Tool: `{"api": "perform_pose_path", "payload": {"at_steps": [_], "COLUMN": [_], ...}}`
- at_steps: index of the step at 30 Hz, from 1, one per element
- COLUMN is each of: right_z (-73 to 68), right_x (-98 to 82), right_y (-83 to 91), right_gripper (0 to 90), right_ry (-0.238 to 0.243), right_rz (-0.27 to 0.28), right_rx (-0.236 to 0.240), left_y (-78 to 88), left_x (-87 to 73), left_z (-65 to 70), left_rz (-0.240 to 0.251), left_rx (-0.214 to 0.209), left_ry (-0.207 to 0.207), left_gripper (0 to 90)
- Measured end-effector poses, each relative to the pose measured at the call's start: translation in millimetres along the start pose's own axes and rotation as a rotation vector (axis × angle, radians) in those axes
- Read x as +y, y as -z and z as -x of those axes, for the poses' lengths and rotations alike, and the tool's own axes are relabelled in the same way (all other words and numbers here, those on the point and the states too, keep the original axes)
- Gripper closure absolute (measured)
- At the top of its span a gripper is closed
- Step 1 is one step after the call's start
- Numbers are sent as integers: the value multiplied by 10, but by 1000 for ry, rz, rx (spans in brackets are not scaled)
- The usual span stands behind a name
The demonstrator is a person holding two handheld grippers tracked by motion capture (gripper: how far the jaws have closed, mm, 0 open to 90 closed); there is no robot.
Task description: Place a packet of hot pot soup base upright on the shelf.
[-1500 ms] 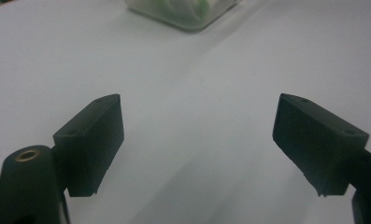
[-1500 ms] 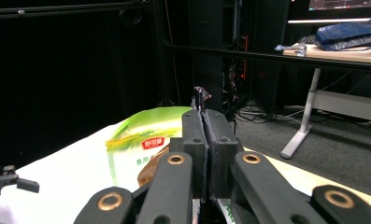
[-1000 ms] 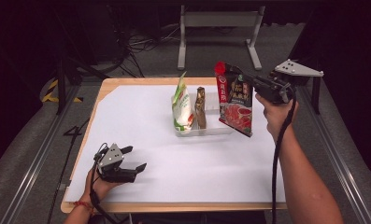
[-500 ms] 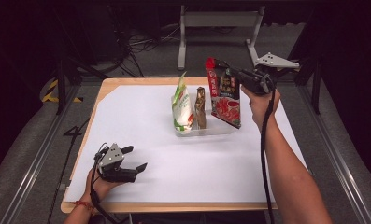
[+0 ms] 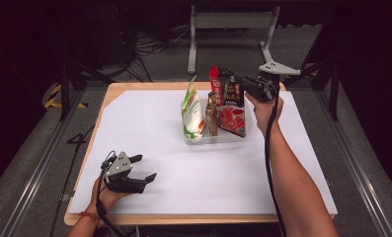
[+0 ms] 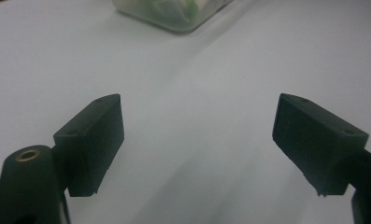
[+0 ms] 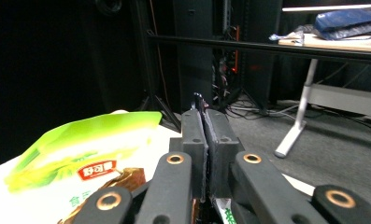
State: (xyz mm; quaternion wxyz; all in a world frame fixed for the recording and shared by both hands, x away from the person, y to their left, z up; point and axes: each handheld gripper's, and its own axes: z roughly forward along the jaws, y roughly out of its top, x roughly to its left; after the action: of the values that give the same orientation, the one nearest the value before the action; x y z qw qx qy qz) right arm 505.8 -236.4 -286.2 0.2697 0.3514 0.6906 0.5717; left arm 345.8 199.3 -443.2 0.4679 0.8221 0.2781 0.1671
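Nearest to me, at the front left of the desk (image 5: 134, 123) with its white sheet, my left tongs (image 5: 143, 168) lie low in my left hand, their black jaws spread wide apart with nothing between them, just bare white surface. From the left gripper view, the corner of the clear plastic tray (image 6: 174, 18) sits well ahead of them.

Further out, around the middle of the desk, that clear plastic tray (image 5: 218, 138) holds three packets standing on end: a green and white snack pouch (image 5: 192, 111) at the left, a slim brown and gold packet (image 5: 212, 113) beside it, and a dark pouch with red food printed on it and a red top edge (image 5: 231, 106) at the right.

Beyond the tray, my right tongs (image 5: 233, 79) are pressed together on the upper edge of that dark and red pouch, whose lower end stands in the tray's right part. In the right gripper view the thin edge of the pouch (image 7: 199, 100) pokes up between the clamped jaws, and the green pouch (image 7: 87, 140) lies just to the left.
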Motion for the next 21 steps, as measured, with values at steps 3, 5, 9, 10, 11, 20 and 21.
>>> {"api": "perform_pose_path", "payload": {"at_steps": [3, 5, 9, 10, 11, 20, 21], "right_z": [4, 8, 24, 24, 25, 79, 78], "right_x": [-63, -103, -149, -160, -168, -239, -246], "right_y": [31, 63, 123, 133, 148, 273, 292], "right_gripper": [872, 870, 849, 840, 818, 687, 685], "right_ry": [7, 11, 6, 11, 19, 45, 49], "right_rz": [8, 20, 31, 30, 32, -1, -2], "right_rx": [4, 8, 18, 19, 13, -10, -21], "left_y": [-4, -10, -14, -16, -17, -20, -20], "left_x": [2, 5, 9, 8, 6, -1, -1], "left_z": [0, 4, 18, 19, 21, 21, 23], "left_rz": [0, -2, -10, -12, -12, -24, -24], "left_rx": [1, -4, -5, -5, -4, -8, -7], "left_ry": [-1, -5, -9, -10, -11, -20, -20], "left_gripper": [175, 175, 175, 175, 175, 175, 175]}}
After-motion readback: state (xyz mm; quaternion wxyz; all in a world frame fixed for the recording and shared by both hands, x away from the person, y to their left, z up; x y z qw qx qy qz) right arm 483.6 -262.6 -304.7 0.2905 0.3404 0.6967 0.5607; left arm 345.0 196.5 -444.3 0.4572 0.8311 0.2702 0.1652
